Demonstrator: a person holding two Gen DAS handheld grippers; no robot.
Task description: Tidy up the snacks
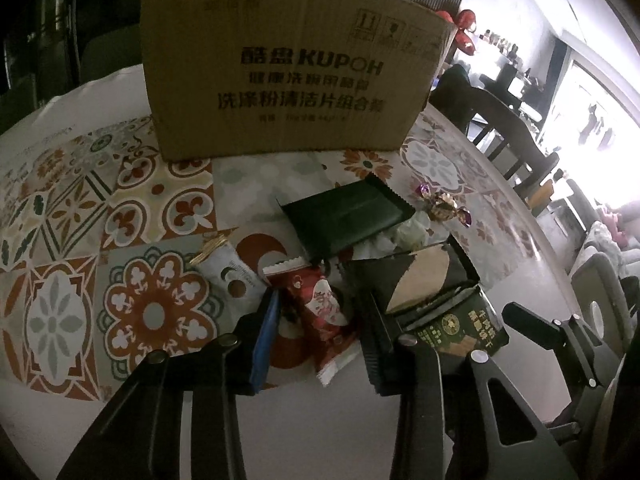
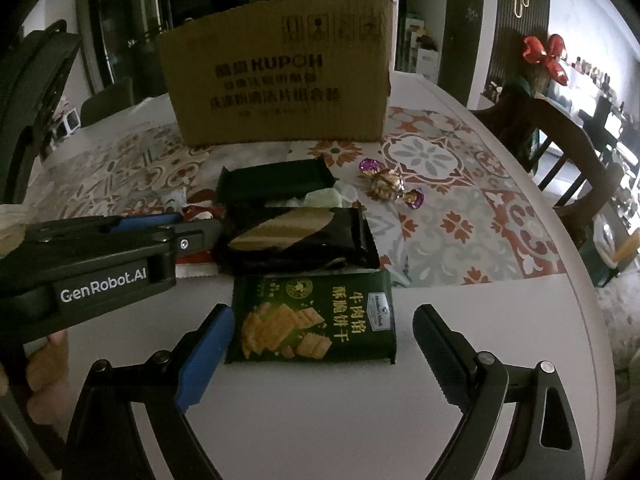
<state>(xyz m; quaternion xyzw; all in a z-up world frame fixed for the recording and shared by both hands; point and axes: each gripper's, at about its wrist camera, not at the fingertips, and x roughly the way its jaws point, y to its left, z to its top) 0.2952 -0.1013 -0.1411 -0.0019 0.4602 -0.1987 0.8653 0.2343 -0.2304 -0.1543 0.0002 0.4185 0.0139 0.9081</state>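
Note:
A red snack packet [image 1: 320,320] lies flat on the white table [image 1: 312,420]. My left gripper [image 1: 318,296] straddles it with narrow gaps at both pads, so it stands open. In the right wrist view the same gripper [image 2: 192,224] reaches in from the left, low over the red packet [image 2: 196,258]. My right gripper [image 2: 324,312] is wide open around the near end of a green biscuit packet [image 2: 312,320], without touching it. Behind that lie a black wafer packet [image 2: 296,236] and a dark green packet [image 2: 276,180]. A brown cardboard box [image 2: 280,76] stands upright at the back.
A white packet [image 1: 230,276] lies left of the red one. Gold and purple wrapped candies [image 2: 388,184] and pale green ones [image 2: 324,200] sit right of the pile. A patterned mat [image 1: 132,208] covers the far table. A wooden chair [image 2: 560,144] stands at the right edge.

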